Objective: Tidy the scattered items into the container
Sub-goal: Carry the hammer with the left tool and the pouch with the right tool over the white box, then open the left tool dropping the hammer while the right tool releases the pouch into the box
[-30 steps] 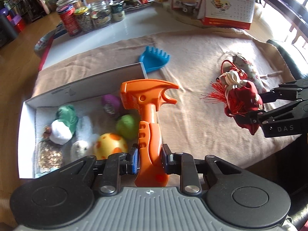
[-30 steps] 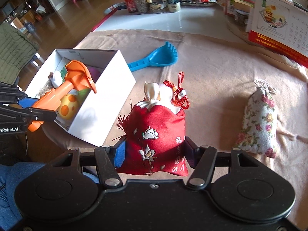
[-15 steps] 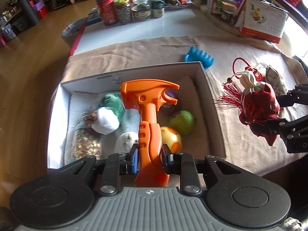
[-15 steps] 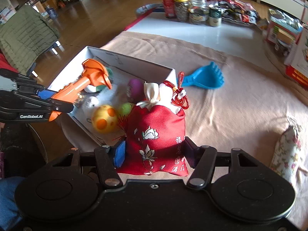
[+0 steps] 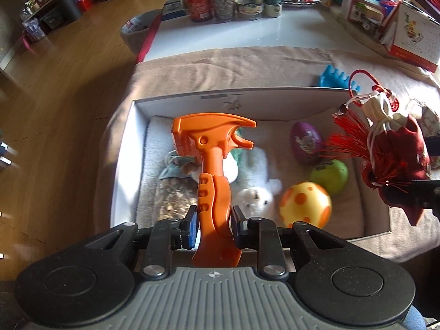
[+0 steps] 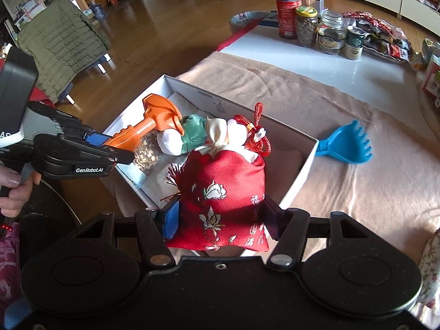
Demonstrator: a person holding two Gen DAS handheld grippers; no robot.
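My left gripper (image 5: 214, 228) is shut on an orange toy hammer (image 5: 211, 148) and holds it above the left half of the white box (image 5: 247, 101). My right gripper (image 6: 220, 220) is shut on a red embroidered pouch (image 6: 225, 189) with a red tassel, held over the box's near right corner (image 6: 299, 170). The pouch also shows at the right of the left wrist view (image 5: 396, 154). The box holds a yellow spotted ball (image 5: 305, 206), a green ball (image 5: 330, 176), a purple egg (image 5: 305, 143), soft toys and a small bag.
A blue toy rake (image 6: 346, 148) lies on the beige cloth beyond the box. A floral pouch (image 6: 429, 269) lies at the right edge. Jars and cans (image 6: 310, 24) stand on the white tabletop behind. The table edge and wooden floor are to the left.
Both grippers have moved left with their loads. The hammer now hangs over the box's left half and the red pouch over its right side.
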